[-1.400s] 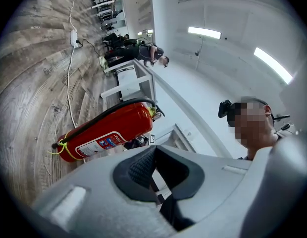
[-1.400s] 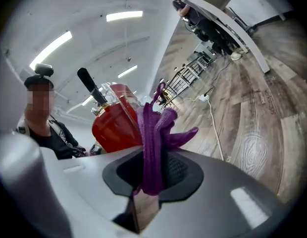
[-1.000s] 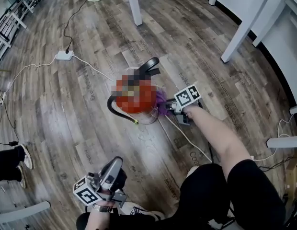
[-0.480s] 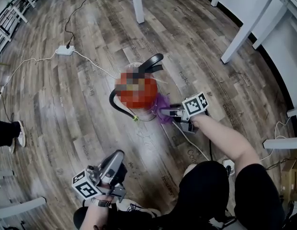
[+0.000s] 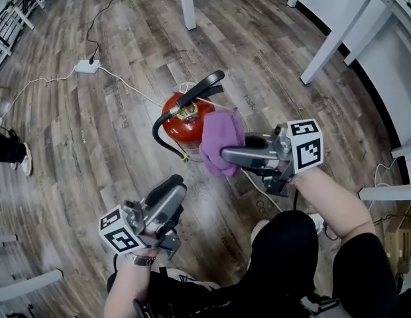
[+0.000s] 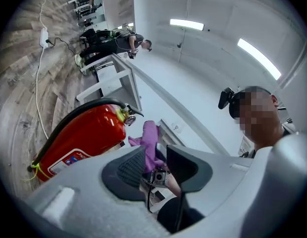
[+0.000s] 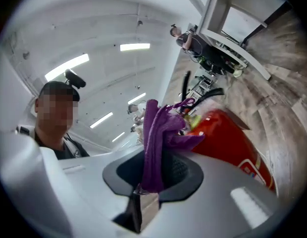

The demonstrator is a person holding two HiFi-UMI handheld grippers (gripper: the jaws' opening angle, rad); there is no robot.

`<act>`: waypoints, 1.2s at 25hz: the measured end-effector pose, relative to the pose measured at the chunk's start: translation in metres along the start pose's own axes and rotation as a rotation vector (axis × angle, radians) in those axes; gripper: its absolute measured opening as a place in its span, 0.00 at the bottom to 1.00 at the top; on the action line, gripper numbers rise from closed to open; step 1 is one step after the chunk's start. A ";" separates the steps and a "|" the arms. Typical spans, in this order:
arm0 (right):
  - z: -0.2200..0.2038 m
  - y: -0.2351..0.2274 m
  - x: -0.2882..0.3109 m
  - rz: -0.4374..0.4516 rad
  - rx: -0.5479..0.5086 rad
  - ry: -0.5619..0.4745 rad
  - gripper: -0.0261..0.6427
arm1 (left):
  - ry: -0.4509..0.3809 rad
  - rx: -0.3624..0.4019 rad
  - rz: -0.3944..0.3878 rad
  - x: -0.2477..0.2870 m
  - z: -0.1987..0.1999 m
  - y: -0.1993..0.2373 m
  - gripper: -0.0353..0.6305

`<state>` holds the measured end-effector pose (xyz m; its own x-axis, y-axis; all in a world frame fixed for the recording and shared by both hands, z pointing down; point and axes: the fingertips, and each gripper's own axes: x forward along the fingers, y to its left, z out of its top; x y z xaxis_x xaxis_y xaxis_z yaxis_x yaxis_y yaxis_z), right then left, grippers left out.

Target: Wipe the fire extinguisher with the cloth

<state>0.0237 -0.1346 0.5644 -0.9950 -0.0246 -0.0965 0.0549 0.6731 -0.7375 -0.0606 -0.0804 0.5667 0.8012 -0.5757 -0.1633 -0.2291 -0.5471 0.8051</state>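
fire extinguisher (image 5: 177,126): one is counted. cloth (image 5: 221,141): one is counted. grippers: two are counted, the left gripper (image 5: 180,189), whose jaws have just been opening with nothing between them, and the right gripper (image 5: 232,151), closed on the cloth. marker cubes: two are counted, left cube (image 5: 119,229) and right cube (image 5: 305,144). power strip (image 5: 86,66): one is seen.
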 end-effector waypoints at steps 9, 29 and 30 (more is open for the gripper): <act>0.006 0.062 0.042 0.074 -0.096 0.063 0.15 | 0.124 0.131 -0.105 0.050 0.031 -0.033 0.45; -0.035 0.130 0.061 -0.118 -0.284 0.066 0.10 | 0.225 0.084 -0.164 0.035 0.166 0.000 0.23; -0.045 0.129 0.063 -0.124 -0.313 0.100 0.08 | 0.293 0.089 -0.131 0.042 0.169 0.012 0.23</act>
<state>-0.0359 -0.0164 0.4929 -0.9966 -0.0583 0.0585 -0.0797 0.8638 -0.4976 -0.1226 -0.2138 0.4731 0.9489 -0.3049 -0.0809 -0.1507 -0.6635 0.7329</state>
